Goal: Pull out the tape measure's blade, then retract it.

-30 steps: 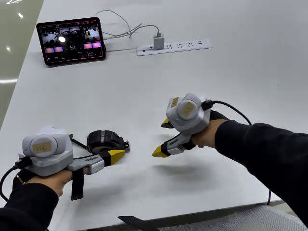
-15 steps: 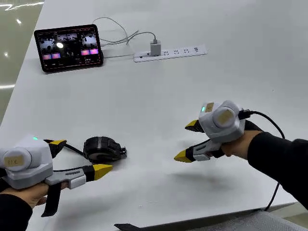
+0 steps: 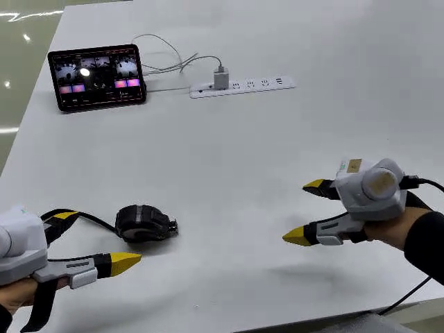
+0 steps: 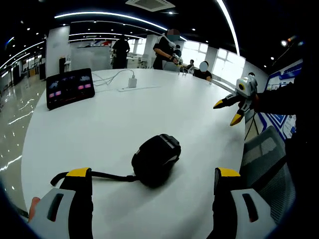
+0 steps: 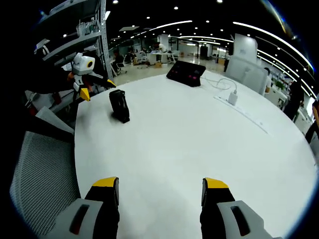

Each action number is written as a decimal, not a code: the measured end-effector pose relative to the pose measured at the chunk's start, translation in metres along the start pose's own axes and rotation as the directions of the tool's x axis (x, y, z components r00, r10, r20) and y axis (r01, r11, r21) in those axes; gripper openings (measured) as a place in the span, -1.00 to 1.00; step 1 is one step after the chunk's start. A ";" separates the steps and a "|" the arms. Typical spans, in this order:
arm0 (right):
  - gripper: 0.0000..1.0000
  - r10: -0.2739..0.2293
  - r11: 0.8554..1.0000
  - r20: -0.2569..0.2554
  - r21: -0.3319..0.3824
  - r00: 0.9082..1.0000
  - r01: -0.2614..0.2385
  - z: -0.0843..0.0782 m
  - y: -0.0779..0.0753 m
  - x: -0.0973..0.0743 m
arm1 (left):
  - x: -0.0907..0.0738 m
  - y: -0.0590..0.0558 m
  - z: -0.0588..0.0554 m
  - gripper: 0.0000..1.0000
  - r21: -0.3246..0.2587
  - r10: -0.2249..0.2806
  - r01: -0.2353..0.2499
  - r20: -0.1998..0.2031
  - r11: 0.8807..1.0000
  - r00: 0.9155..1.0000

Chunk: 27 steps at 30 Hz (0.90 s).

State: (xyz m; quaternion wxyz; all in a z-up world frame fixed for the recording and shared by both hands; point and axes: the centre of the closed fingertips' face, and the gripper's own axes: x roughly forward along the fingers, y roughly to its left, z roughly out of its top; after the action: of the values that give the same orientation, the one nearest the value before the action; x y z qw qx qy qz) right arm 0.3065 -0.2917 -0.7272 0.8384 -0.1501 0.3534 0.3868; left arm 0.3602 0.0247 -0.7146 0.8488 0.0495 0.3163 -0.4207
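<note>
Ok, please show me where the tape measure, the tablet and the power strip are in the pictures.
tape measure [image 3: 141, 223], head view, on the middle of its black case.
tablet [image 3: 97, 75], head view, on the middle of its lit screen.
power strip [image 3: 260, 84], head view, on its white top face.

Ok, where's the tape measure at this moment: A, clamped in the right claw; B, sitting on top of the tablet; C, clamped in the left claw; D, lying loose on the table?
D: the tape measure lies on the white table just ahead of the open left claw, with nothing gripping it.
</note>
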 end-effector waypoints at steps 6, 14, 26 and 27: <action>0.36 -0.037 0.998 0.001 0.050 0.999 0.037 -0.021 -0.013 -0.020 | -0.003 -0.002 -0.008 0.98 0.032 -0.007 0.009 -0.040 0.999 0.999; 0.52 -0.071 0.994 -0.016 0.086 0.997 0.072 -0.046 -0.029 -0.046 | -0.009 -0.001 -0.005 0.98 0.001 -0.008 0.008 -0.024 1.000 1.000; 0.83 -0.121 0.986 -0.020 0.111 0.992 0.122 -0.073 -0.039 -0.077 | -0.027 0.012 -0.015 0.98 0.021 0.022 -0.021 -0.029 1.000 0.999; 0.87 -0.126 0.986 -0.020 0.111 0.992 0.128 -0.074 -0.040 -0.080 | -0.028 0.013 -0.016 0.98 0.023 0.023 -0.022 -0.035 0.999 0.999</action>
State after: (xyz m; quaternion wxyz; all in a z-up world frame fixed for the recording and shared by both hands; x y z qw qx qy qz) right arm 0.2656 -0.3999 -0.7237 0.8663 -0.1273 0.3695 0.3111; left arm 0.3494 0.0571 -0.7135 0.8473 0.0700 0.3259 -0.4135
